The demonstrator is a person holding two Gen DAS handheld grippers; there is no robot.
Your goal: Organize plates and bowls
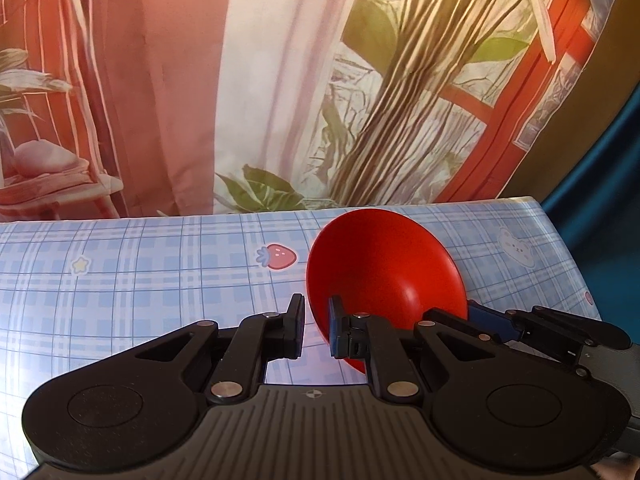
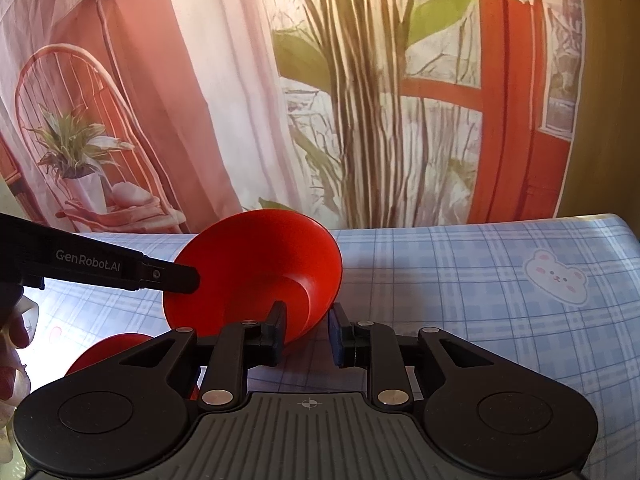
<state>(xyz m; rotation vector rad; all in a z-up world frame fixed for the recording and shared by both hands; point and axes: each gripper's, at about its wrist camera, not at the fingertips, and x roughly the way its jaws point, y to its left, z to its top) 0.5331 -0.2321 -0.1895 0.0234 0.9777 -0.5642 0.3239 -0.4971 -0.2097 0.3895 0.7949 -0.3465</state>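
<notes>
The red bowl (image 2: 256, 276) hangs tilted above the desk (image 2: 460, 280), its rim pinched on the left by the left hand-held gripper (image 1: 316, 326) and on the near right by the right hand-held gripper (image 2: 306, 334), both equally near.

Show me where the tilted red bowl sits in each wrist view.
Left wrist: red bowl right of centre, its rim between the left gripper fingers.
Right wrist: red bowl left of centre, its rim between the right gripper fingers.
Shared landmark: the bear sticker on the plaid tablecloth, right of the bowl.
</notes>
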